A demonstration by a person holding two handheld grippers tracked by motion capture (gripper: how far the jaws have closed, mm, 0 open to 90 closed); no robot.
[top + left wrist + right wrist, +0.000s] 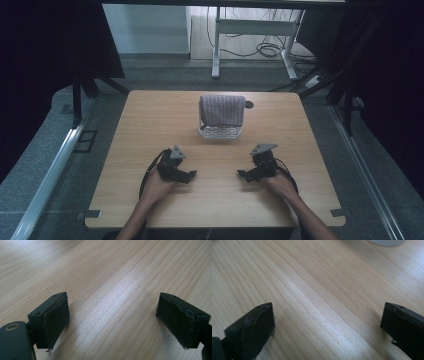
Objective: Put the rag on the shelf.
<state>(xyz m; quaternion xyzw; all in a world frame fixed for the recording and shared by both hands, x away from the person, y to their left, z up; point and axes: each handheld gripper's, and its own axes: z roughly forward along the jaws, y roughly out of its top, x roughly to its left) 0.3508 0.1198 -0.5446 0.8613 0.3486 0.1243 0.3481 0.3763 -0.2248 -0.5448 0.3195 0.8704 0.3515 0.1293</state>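
Observation:
A purplish-grey striped towel (222,110) lies draped over a white perforated basket (220,132) at the middle back of the wooden table (150,125). My left gripper (189,175) rests low on the table at the front left, held by a hand, its jaws wide apart with bare wood between them (112,315). At the front right my right gripper (243,174) rests the same way, open, nothing between its jaws (327,325). Both grippers point inward toward each other, well short of the basket.
A small dark round mark (249,104) sits on the table just right of the towel. Black curtains hang at both sides. Beyond the table stand a white desk frame (250,30) and loose cables (267,49) on the floor.

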